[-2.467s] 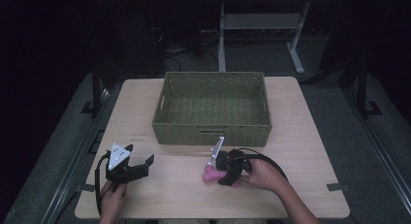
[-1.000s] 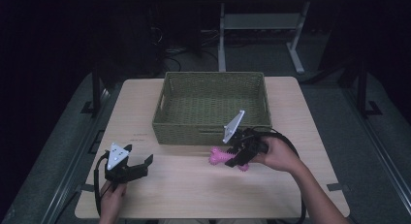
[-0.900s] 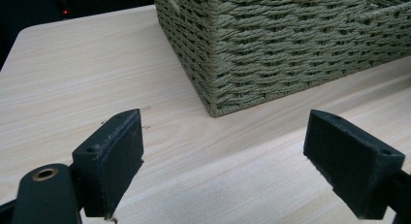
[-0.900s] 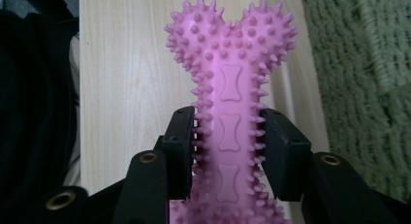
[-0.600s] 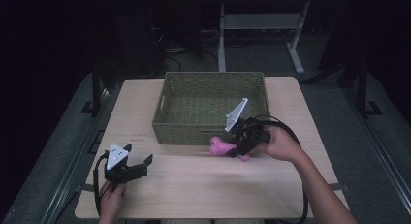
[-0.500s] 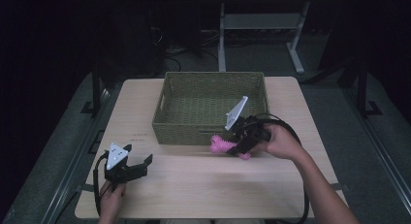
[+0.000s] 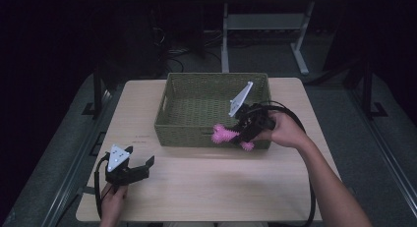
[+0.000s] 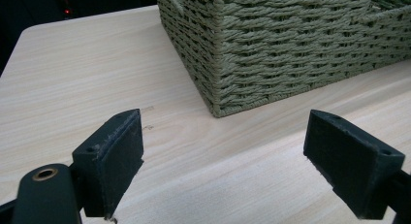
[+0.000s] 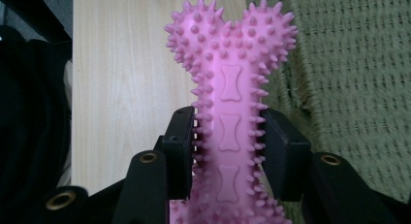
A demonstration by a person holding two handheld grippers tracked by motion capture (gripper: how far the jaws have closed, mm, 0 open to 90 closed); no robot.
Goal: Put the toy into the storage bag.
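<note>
The left gripper (image 7: pixel 140 166) rests on the table (image 7: pixel 206 183) with its jaws spread wide, the basket (image 7: pixel 196 114) ahead of it. The right gripper (image 7: pixel 241 133) clamps a pink bone toy (image 9: pixel 230 117) over the basket's near wall.

No readable words, labels, brand names or numbers appear in any view. The only sign-like marks are three small raised bone shapes moulded in a row along the shaft of the pink toy (image 9: pixel 230 132): one sits above the jaws, one between them, and one just below where they clamp the shaft. They carry no lettering.
</note>
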